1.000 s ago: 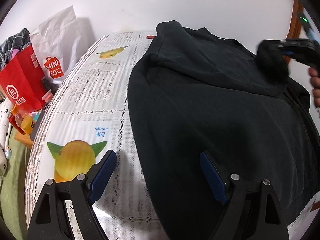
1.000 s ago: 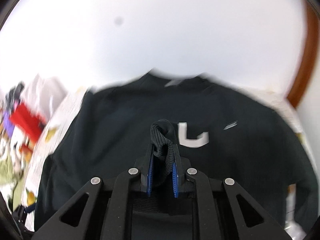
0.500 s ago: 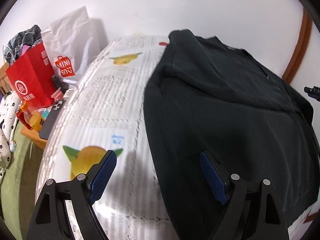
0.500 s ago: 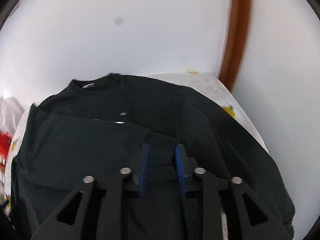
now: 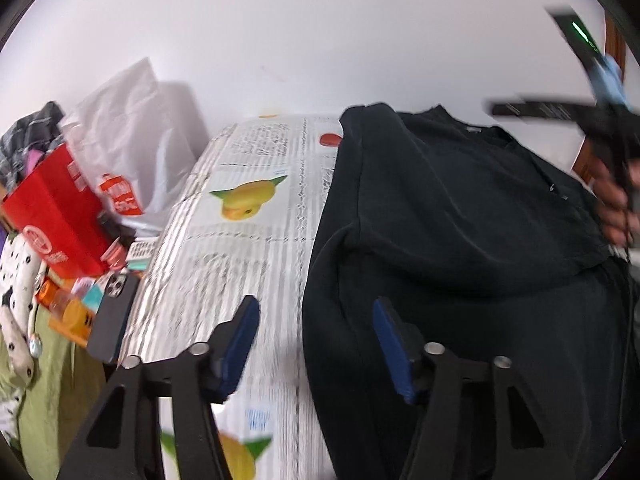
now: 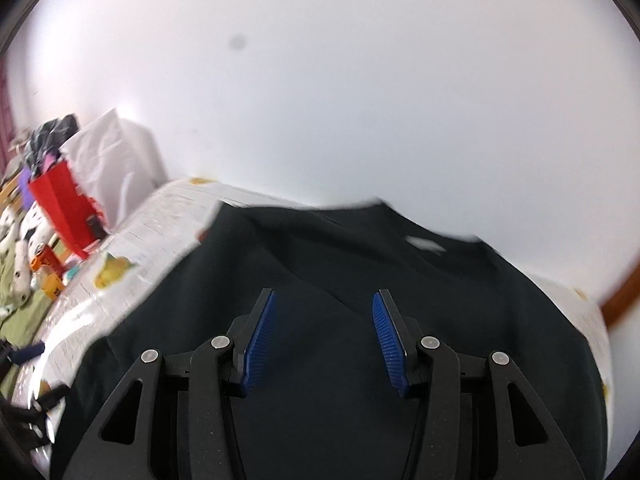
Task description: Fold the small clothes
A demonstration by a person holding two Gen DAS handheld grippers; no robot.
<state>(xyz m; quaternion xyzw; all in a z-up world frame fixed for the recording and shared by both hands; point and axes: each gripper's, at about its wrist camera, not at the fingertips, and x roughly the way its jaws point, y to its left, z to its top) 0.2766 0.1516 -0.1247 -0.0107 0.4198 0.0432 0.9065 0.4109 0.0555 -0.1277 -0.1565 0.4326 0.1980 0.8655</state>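
Black cotton covers most of what you see: the dark shirt (image 5: pixel 460 216) lies spread on the table (image 5: pixel 248 240), its left edge running down the middle of the left wrist view and its collar toward the far wall. A fold of the shirt's upper part lies over its lower part, making a raised edge across the cloth. In the right wrist view the same shirt (image 6: pixel 320 280) fills the lower half, with a pale neck label near the far edge.

The table wears a white lace-patterned cloth printed with yellow fruit pictures (image 5: pixel 248 196) and lines of text. Off its left side stand a white plastic bag (image 5: pixel 136 136) and a red paper bag (image 5: pixel 56 216), with a dark phone (image 5: pixel 112 320) lying at the table's edge and a small clutter of orange and teal packets beside it.

Your left gripper (image 5: pixel 316 344) hangs with its blue pads wide apart and nothing between them; one pad is over the tablecloth, the other over the shirt's left edge. Your right gripper (image 6: pixel 324 336) is likewise spread wide and holds nothing, hovering above the middle of the shirt. From the left wrist view that right gripper (image 5: pixel 600 116) shows blurred at the far right, above the shirt's right side, with your hand (image 5: pixel 616 200) around its handle.
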